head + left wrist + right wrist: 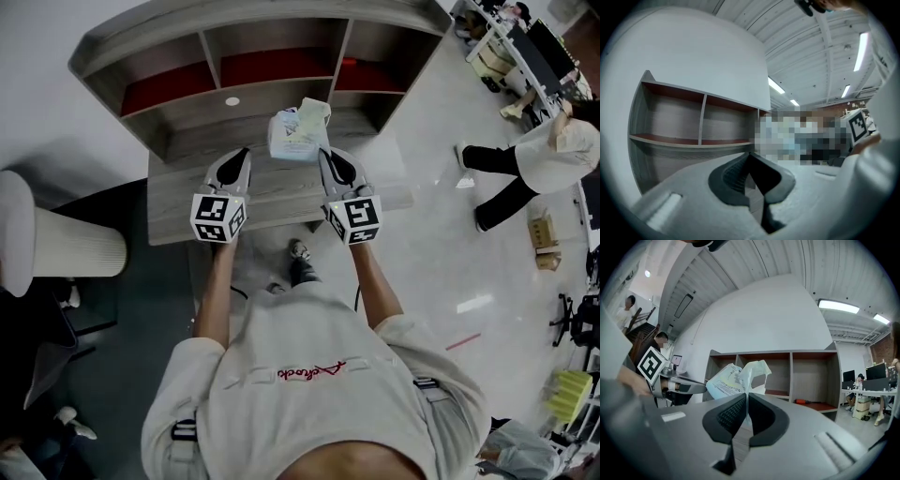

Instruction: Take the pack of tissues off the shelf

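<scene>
Plastic wrapper, thin and crumpled, nipped at one flap by the tightly closed jaws of the right gripper (746,397). Pack of tissues (727,379) out in front of the shelf (832,376), clear of its compartments, over the table (187,208). Left gripper (750,157) just beside the pack, jaws pressed together on nothing. Likely trouble: slipping or tearing loose, with so little slick film gripped and the whole weight off to one side. Would probably drop to the table, or knock against the left gripper.
</scene>
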The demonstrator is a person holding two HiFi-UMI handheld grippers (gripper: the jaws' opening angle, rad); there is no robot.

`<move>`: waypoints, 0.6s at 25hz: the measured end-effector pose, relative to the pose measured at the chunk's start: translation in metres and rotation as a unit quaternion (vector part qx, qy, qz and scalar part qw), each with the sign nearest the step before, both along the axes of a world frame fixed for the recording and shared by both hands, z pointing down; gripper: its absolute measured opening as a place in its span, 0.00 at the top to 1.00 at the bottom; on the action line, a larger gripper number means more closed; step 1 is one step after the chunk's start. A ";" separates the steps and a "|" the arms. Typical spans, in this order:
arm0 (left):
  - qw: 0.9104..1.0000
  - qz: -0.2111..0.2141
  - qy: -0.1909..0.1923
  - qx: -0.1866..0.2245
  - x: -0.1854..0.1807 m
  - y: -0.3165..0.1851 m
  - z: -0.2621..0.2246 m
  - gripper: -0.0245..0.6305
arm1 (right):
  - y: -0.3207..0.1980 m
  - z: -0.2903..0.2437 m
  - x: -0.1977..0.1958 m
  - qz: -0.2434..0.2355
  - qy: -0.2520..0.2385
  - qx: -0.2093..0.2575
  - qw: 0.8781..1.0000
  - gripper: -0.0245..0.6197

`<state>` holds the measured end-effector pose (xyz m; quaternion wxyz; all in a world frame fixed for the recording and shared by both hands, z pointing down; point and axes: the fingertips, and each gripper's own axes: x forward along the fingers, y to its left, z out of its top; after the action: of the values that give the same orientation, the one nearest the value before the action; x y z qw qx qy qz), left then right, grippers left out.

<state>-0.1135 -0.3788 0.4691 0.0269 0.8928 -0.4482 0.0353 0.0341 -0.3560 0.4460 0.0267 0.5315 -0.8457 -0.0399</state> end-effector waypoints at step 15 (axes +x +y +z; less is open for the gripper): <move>1.000 0.003 0.001 -0.002 -0.013 0.063 0.006 0.96 | 0.066 0.015 -0.015 0.005 0.001 -0.016 1.000 0.94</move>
<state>-0.1262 -0.3155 0.4752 0.0290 0.8940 -0.4457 0.0355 0.0188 -0.2898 0.4614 0.0360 0.5351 -0.8436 -0.0270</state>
